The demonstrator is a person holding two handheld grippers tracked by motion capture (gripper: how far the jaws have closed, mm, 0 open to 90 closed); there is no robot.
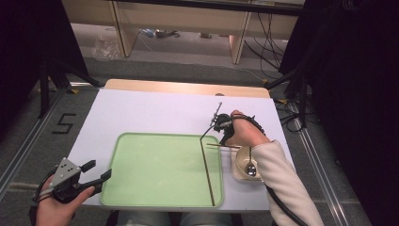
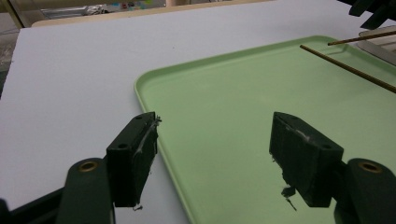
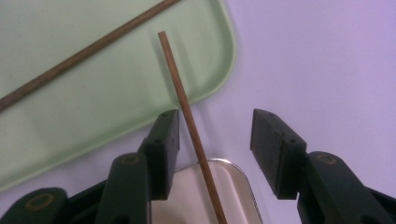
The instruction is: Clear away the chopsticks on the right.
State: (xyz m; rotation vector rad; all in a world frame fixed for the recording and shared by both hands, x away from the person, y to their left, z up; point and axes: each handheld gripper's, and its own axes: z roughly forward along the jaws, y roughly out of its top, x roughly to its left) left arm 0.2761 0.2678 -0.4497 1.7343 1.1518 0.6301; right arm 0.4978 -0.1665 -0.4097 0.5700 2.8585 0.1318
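A pale green tray (image 1: pixel 160 165) lies on the white table top. One thin brown chopstick (image 1: pixel 207 174) rests lengthwise inside the tray near its right side. A second chopstick (image 3: pixel 187 107) leans from the bowl (image 1: pixel 241 165) over the tray's far right corner (image 3: pixel 93 107). My right gripper (image 3: pixel 215 126) stands open around this second chopstick, which runs close to the left jaw without being clamped. In the high view the right gripper (image 1: pixel 224 139) hovers just beyond the bowl. My left gripper (image 2: pixel 215 140) is open and holds nothing, by the tray's near left edge (image 2: pixel 243 93).
A metal spoon (image 1: pixel 251 167) sits in the cream bowl at the tray's right. Bare white board (image 1: pixel 155 110) stretches beyond the tray. A black "5" mark (image 1: pixel 62 123) lies on the floor to the left. Dark stands and cables flank the table.
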